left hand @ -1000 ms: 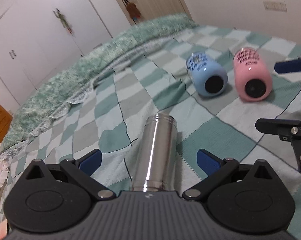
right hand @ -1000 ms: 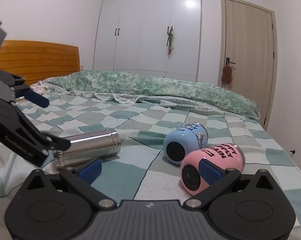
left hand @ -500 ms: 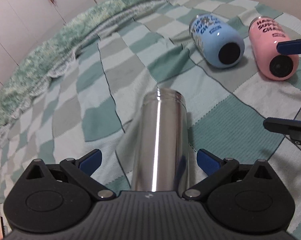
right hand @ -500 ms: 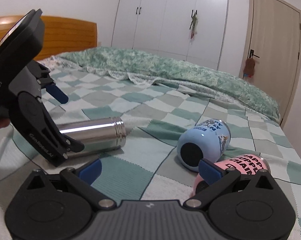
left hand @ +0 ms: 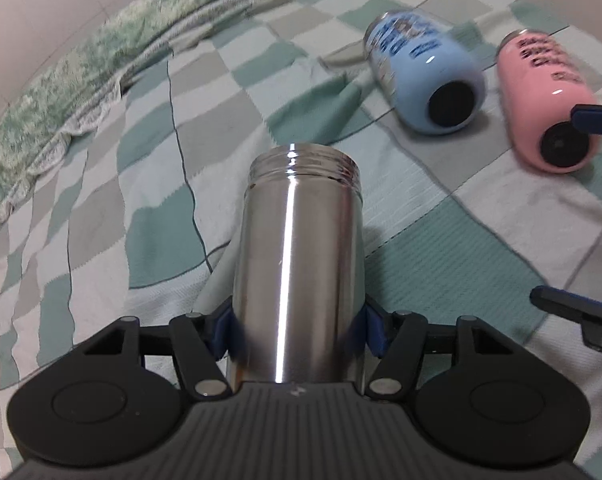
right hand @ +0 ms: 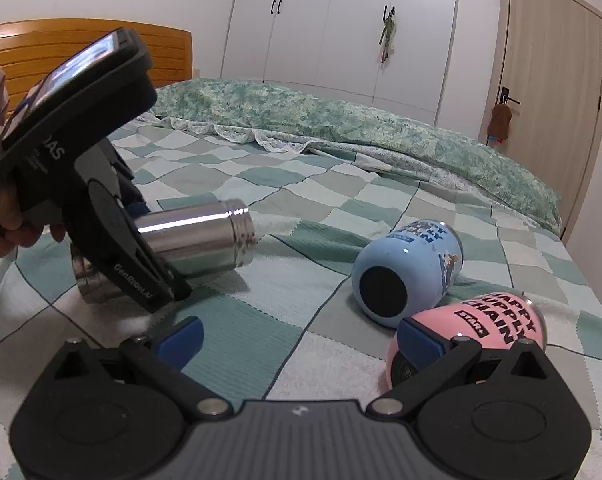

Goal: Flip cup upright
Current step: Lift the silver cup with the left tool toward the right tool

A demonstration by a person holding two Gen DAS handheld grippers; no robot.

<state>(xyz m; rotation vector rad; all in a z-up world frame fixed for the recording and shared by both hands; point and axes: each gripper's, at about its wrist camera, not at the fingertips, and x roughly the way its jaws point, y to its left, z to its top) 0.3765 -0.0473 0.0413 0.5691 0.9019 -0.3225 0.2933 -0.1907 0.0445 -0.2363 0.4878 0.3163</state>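
A steel cup (left hand: 297, 264) lies on its side on the checked bedspread, threaded mouth pointing away from my left gripper (left hand: 297, 332), which is shut on its body with both blue pads against its sides. The right wrist view shows the same cup (right hand: 197, 240) held by the left gripper (right hand: 141, 256), mouth end slightly raised. A blue cup (left hand: 425, 76) (right hand: 409, 268) and a pink cup (left hand: 545, 100) (right hand: 485, 332) lie on their sides to the right. My right gripper (right hand: 301, 340) is open and empty, its right pad next to the pink cup's base.
The bedspread (right hand: 341, 200) covers the bed, with a rumpled green quilt (right hand: 381, 128) along the far side. A wooden headboard (right hand: 41, 48) stands at left, white wardrobes (right hand: 341, 20) and a door (right hand: 553, 80) behind.
My left gripper has moved in around the steel cup and closed on it. The right gripper has come closer to the pink cup and stays open.
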